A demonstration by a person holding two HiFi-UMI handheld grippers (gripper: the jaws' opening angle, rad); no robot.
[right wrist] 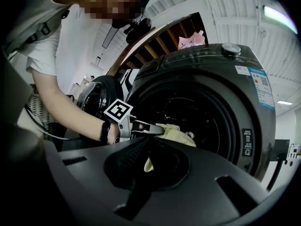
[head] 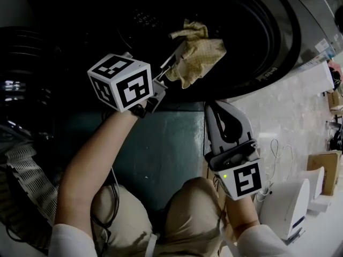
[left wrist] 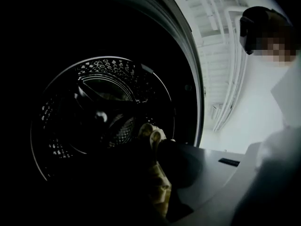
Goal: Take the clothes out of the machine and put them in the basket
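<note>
The left gripper [head: 178, 51] is held level with its jaws clamped together on a beige cloth [head: 201, 55]. One corner of the cloth is pinched between the pads, and the rest is bunched past the tips and hangs below them. In the left gripper view the cloth is seen folded over the jaw ends, with the perforated drum [left wrist: 94, 107] straight ahead and beyond it. The cloth is thus at the mouth of the machine [head: 284, 42], over the lower edge of the opening; whether it is fully clear of the rim cannot be told.

The right gripper [head: 213, 107] is held nearer the person than the left one and is pointed at the machine front. Its jaws are closed tip to tip, and nothing is gripped between them. The cloth lies ahead of its tips and apart from them; a sliver of it is seen through the gap behind the closed tips in the right gripper view.

The open door [head: 21, 79] stands to the left of the left gripper. A woven basket [head: 24, 167] is seen behind that gripper, by the person's left elbow, well apart from the cloth.
</note>
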